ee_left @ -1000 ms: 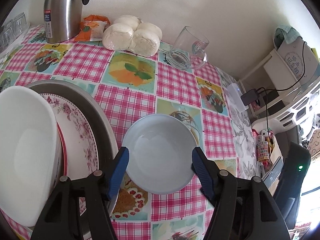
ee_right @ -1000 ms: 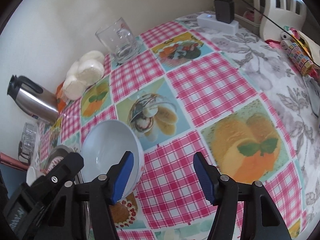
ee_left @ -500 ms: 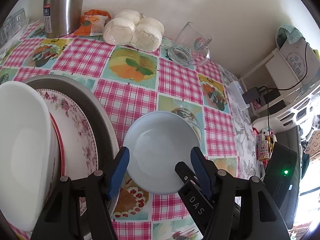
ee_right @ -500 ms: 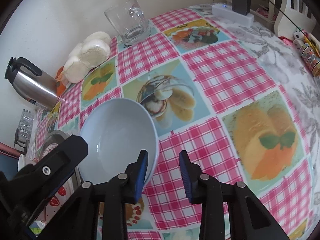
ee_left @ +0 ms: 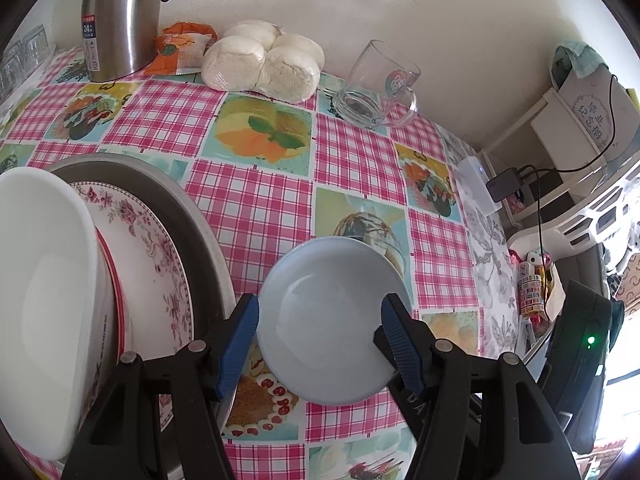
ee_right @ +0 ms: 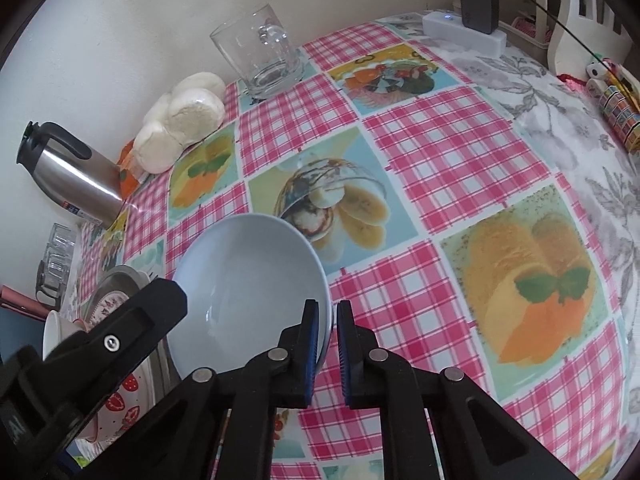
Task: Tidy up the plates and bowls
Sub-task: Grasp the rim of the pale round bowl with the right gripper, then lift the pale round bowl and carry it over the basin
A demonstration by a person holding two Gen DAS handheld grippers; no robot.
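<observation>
A pale blue bowl (ee_left: 328, 320) (ee_right: 248, 288) sits on the checked tablecloth. My right gripper (ee_right: 328, 344) has its jaws closing tight on the bowl's near right rim, one pad inside and one outside. My left gripper (ee_left: 320, 340) hovers open over the bowl, with its blue pads (ee_left: 240, 340) on either side of it and not pressing. Its black body (ee_right: 120, 340) shows at the bowl's left in the right wrist view. To the left, a white bowl (ee_left: 44, 300) and a floral plate (ee_left: 152, 280) lean in a metal basin (ee_left: 196, 220).
Along the wall stand a steel kettle (ee_left: 120, 20), an orange packet (ee_left: 180, 48), wrapped white buns (ee_left: 264, 60) and a glass mug (ee_left: 376, 88). A white power strip (ee_right: 464, 32) lies at the table's far right edge, and a strawberry-patterned dish (ee_right: 124, 396) is in the basin.
The right gripper's jaws came together onto the blue bowl's rim, from wide apart to clamped. The left gripper stayed where it was, still open.
</observation>
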